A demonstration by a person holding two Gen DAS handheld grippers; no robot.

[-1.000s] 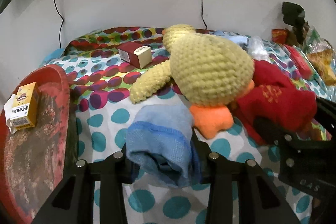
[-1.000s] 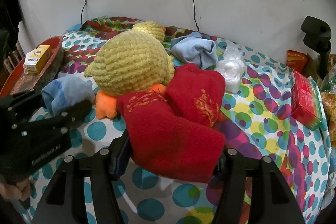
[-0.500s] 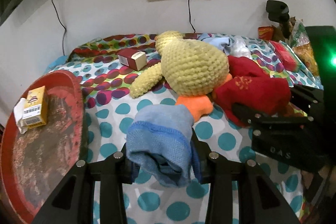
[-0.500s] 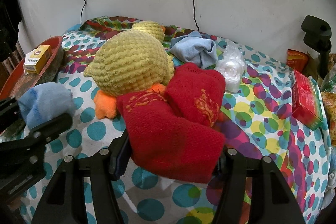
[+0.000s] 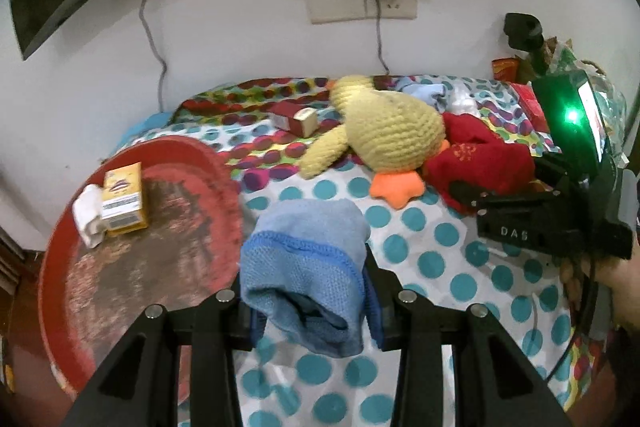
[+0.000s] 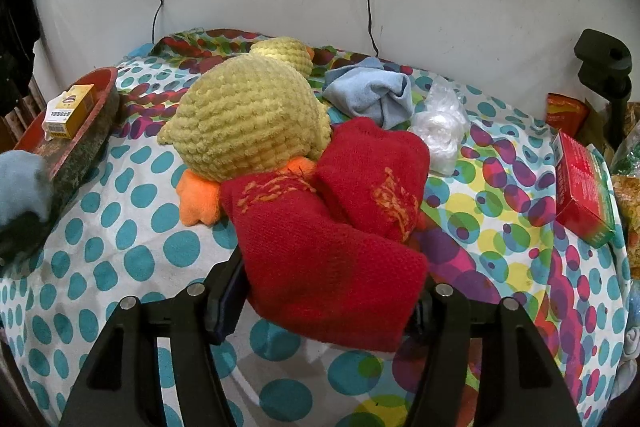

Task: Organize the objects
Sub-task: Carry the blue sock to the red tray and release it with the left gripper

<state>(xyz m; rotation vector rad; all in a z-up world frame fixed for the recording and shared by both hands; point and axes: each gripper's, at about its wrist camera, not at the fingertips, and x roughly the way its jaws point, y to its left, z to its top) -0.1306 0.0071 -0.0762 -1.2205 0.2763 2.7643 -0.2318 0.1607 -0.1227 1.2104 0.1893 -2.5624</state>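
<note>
The left gripper (image 5: pixel 306 301) is clamped on a blue sock (image 5: pixel 306 267), held clear of the dotted cloth (image 5: pixel 436 259) with the red tray (image 5: pixel 132 291) at its nine o'clock, probably the sock's destination, since a yellow box (image 5: pixel 122 199) already lies there. The right gripper (image 6: pixel 328 301) has its jaws closed against a red sock (image 6: pixel 332 267) that rests on the cloth, its far end touching the plush duck (image 6: pixel 248 123) at eleven o'clock, likely awaiting its turn.

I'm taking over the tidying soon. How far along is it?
Early. Done: a yellow box sits in the red tray. In hand: left gripper clamps a blue sock; right gripper clamps a red sock. Left: plush duck, blue cloth.
</note>
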